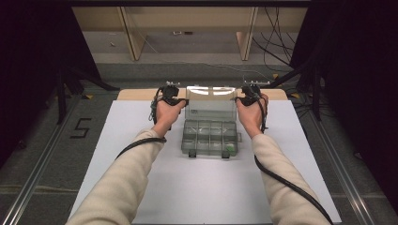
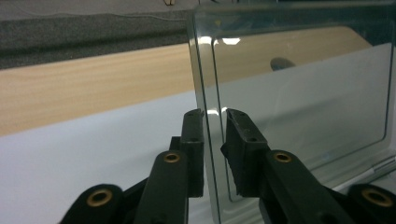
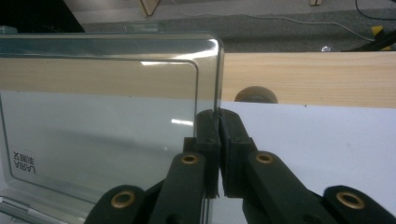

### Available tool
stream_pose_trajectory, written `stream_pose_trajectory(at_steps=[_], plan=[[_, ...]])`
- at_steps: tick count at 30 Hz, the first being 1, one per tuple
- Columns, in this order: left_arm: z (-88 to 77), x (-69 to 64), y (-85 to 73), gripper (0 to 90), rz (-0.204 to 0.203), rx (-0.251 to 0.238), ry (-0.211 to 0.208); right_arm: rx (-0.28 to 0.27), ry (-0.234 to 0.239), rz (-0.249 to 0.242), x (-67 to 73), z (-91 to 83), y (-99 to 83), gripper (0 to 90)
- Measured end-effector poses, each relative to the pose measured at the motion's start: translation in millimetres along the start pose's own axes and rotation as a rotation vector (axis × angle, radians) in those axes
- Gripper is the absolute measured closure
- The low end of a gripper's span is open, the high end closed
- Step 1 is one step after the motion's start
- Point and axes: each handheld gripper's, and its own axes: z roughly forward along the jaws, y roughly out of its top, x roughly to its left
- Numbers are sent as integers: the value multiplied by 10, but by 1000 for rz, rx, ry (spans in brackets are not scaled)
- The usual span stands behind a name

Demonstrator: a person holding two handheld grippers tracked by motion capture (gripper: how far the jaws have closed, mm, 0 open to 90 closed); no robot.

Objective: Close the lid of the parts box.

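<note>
At nine o'clock of the clear lid point(image 1: 210, 104) my left tongs point(image 2: 214, 122) stand slightly apart, straddling its edge without pressing. The organiser box point(image 1: 210, 137) sits mid-worktop point(image 1: 141, 187), lid raised upright at twelve. At three o'clock my right tongs point(image 3: 217, 113) are clamped on the lid's edge.

Lighting's pretty even and soft from overhead, with the white table point(image 1: 141, 140) bright, the room's sides sunk in black, small glare spots on the clear lid point(image 2: 299, 93), and both gripper views a bit soft and grainy, the floor behind out of focus.
</note>
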Motion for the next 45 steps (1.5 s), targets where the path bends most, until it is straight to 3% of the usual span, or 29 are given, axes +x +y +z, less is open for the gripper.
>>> stream_pose_trajectory(at_steps=[2, 4, 6, 7, 8, 10, 11, 12, 14, 16, 17, 18, 19, 20, 21, 22, 23, 24, 26, 27, 29, 32, 34, 35, 36, 39, 40, 42, 45], plan=[[-10, -3, 42, 792, 0, -11, 5, 7, 5, 24, 22, -27, -1, 883], [-18, -8, 69, 823, 25, 3, 15, -46, 5, -71, -44, -1, -8, 883], [-20, -10, 71, 851, 27, 0, 22, -44, 8, -74, -49, -11, -11, 883], [-21, -9, 65, 860, 21, -3, 19, -30, 9, -43, -33, -24, -10, 883], [-23, -13, 60, 866, 14, -7, 22, -51, 2, -67, -48, -8, -19, 883], [-26, -22, 54, 872, 10, -14, 24, -23, 3, -8, 4, -38, -22, 883], [-32, -27, 53, 874, 4, -16, 26, -28, 2, -8, 5, -38, -24, 883], [-40, -27, 52, 878, 1, -16, 22, -51, 5, -56, -33, -21, -22, 883], [-52, -36, 49, 885, -14, -25, 17, -52, 3, -60, -45, -22, -30, 883], [-67, -62, 51, 900, 46, -11, 23, -58, 8, -75, -54, -23, -34, 878], [-60, -93, 46, 900, 44, -21, 18, -58, 10, -43, -33, -25, -35, 879], [-64, -108, 47, 900, 55, -17, 8, -55, 10, -42, -35, -27, -42, 879], [-59, -131, 52, 900, 39, -32, 2, -48, 21, -16, -8, -42, -42, 880], [-63, -137, 60, 900, 21, -49, -6, -54, 9, -58, -30, -34, -41, 883], [-65, -138, 67, 900, 0, -62, -4, -60, 8, -55, -26, -29, -41, 887], [-63, -141, 69, 900, -15, -70, 0, -33, 10, 3, 8, -56, -33, 888], [-73, -138, 73, 900, -10, -70, 11, -49, 2, -15, -2, -43, -31, 888], [-79, -136, 73, 899, -17, -78, 19, -15, 8, -9, 4, -68, -20, 888], [-91, -118, 71, 860, -27, -84, 30, -35, 8, -37, -11, -53, -20, 888], [-108, -100, 72, 823, -5, -71, 51, -44, -1, -55, -21, -39, -27, 887], [-106, -93, 70, 776, -14, -92, 80, -52, 6, -63, -30, -36, -32, 887], [-73, -68, 67, 659, -21, -58, 81, -53, 11, -56, -23, -41, -36, 887], [-51, -54, 60, 648, -32, -50, 80, -50, 12, -30, 7, -53, -44, 887], [-52, -34, 59, 651, -11, -30, 81, -24, 11, 2, 31, -77, -44, 887], [-47, -22, 58, 664, 3, -15, 75, -69, 17, -62, -10, -47, -41, 887], [-14, -25, 49, 745, -4, -23, 56, -71, 20, -83, -13, -55, -39, 887], [-8, -28, 46, 772, -14, -28, 51, -43, 38, -19, 35, -88, -24, 887], [-10, -36, 48, 819, -16, -26, 45, -74, 22, -55, 13, -66, -46, 887], [-20, -46, 50, 852, -36, -43, 48, -52, 27, -47, 2, -84, -43, 886]])
